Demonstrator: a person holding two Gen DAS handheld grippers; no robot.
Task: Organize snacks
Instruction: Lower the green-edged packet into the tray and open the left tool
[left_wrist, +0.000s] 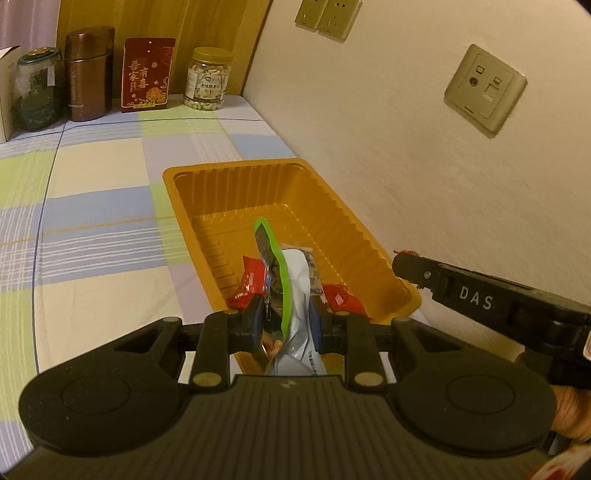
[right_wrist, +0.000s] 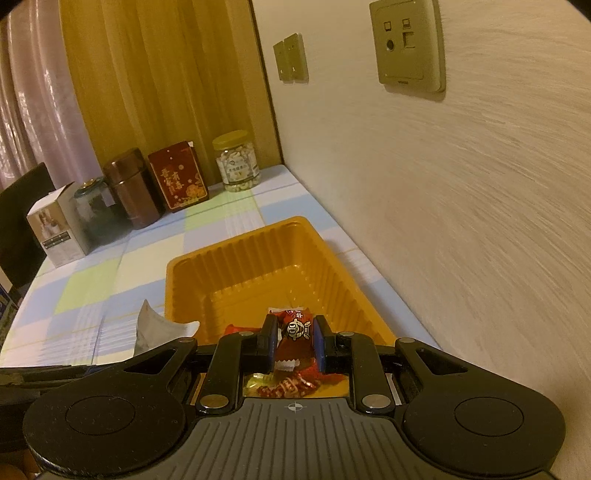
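An orange ribbed plastic tray (left_wrist: 332, 206) (right_wrist: 332, 258) lies on the checked tablecloth beside the wall. My left gripper (left_wrist: 286, 325) is shut on a white snack pouch with a green edge (left_wrist: 295, 295), held upright over the tray's near end. Red candy wrappers (left_wrist: 247, 284) lie in the tray beneath it. My right gripper (right_wrist: 295, 345) is shut on a red wrapped candy (right_wrist: 295, 332), also above the tray's near end. More red candies (right_wrist: 288, 387) lie below it. In the left wrist view the right gripper (left_wrist: 406, 266) enters from the right over the tray's rim.
Along the back stand a clear jar of nuts (left_wrist: 207, 79), a red box (left_wrist: 147, 74), a brown canister (left_wrist: 88, 74), a dark glass jar (left_wrist: 37, 92) and a white carton (right_wrist: 55, 229). The wall with sockets (left_wrist: 485, 86) runs close along the right.
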